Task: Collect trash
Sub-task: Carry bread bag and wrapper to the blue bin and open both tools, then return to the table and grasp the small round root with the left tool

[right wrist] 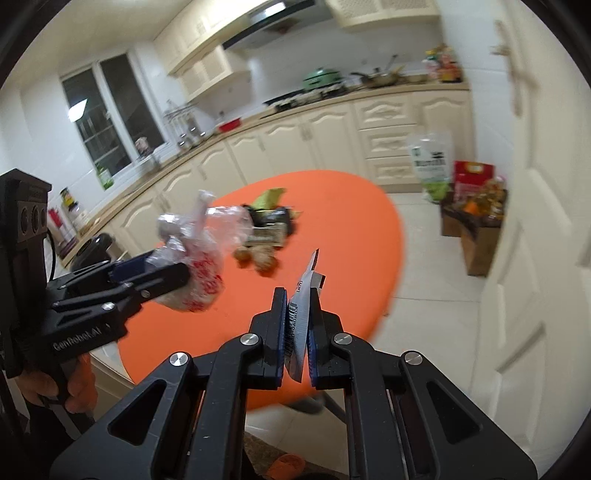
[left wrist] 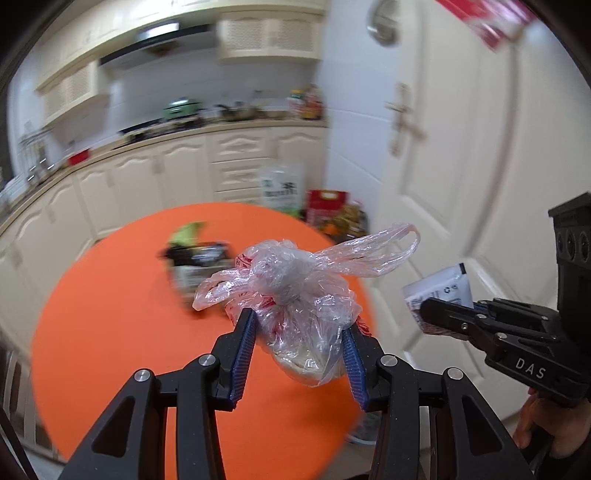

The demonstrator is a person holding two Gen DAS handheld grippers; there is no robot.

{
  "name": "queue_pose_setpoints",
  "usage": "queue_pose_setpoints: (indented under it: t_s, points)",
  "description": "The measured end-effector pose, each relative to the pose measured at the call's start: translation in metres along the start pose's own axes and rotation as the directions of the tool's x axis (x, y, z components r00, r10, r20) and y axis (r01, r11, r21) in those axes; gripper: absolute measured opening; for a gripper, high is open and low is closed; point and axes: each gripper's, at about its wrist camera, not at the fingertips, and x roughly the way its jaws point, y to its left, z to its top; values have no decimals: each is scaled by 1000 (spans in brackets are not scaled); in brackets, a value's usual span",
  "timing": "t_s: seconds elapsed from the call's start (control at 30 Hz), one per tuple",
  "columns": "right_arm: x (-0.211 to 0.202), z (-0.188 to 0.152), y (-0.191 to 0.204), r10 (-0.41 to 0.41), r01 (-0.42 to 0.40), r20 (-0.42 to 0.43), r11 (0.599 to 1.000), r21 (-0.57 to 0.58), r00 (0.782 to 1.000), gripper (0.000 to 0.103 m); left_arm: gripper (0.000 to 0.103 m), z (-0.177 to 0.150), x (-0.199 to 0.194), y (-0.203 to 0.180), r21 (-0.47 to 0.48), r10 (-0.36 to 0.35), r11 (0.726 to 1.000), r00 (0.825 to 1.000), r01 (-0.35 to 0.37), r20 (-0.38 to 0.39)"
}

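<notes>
the left tongs (left wrist: pixel 299 350) clamp a knotted plastic bag (left wrist: pixel 299 295) by its bulging middle, lifted above the orange worktop (left wrist: pixel 110 314). the right tongs (right wrist: pixel 298 332), nearly shut, pinch a flat wrapper (right wrist: pixel 301 306), also lifted, probably bound for a bin. more trash (right wrist: pixel 266 221) lies far on the worktop; cream cabinets (right wrist: pixel 295 136) line the kitchen.

Kitchen interior: cream base cabinets (right wrist: pixel 325 125) with arched panels are running along the far wall under a beige countertop (right wrist: pixel 369 94), matching wall cabinets (left wrist: pixel 269 33) hanging above. A range hood (right wrist: pixel 273 22) is sitting over the hob, where a green pot (right wrist: pixel 319 78) is standing. A dark window (right wrist: pixel 107 122) is filling the far left wall. A white panelled door (left wrist: pixel 461 147) is standing at right. Pale floor tiles (right wrist: pixel 436 266) are reflecting light. A round orange table (left wrist: pixel 122 314) is occupying the near centre.
</notes>
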Motion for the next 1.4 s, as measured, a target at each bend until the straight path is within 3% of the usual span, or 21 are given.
queue_pose_setpoints:
  t_s: [0.27, 0.53, 0.83, 0.97, 1.07, 1.23, 1.3, 1.4]
  points:
    - [-50, -35, -74, -127, 127, -5, 989, 81, 992, 4, 41, 3, 44, -90, 136, -114, 983, 990, 126, -88]
    - [-19, -74, -150, -155, 174, -115, 967, 184, 981, 2, 41, -14, 116, -136, 209, -88, 969, 971, 135, -221]
    - [6, -116, -191, -181, 229, -202, 942, 245, 962, 10, 41, -37, 200, -165, 211, -82, 961, 910, 181, -405]
    - [12, -125, -200, -187, 244, -223, 933, 264, 957, 12, 46, -33, 224, -172, 199, -88, 961, 894, 192, -440]
    - [13, -127, -202, -194, 254, -230, 930, 267, 954, 22, 47, -23, 248, -174, 196, -90, 960, 883, 200, -460]
    - [7, -121, -195, -218, 271, -217, 928, 255, 952, 35, 59, -11, 247, -166, 183, -81, 967, 897, 176, -435]
    - [1, -116, -189, -232, 279, -201, 928, 246, 952, 41, 59, -5, 244, -165, 175, -81, 970, 899, 171, -430]
    - [-11, -108, -176, -242, 278, -171, 931, 235, 955, 47, 59, 2, 216, -158, 174, -83, 972, 919, 161, -386]
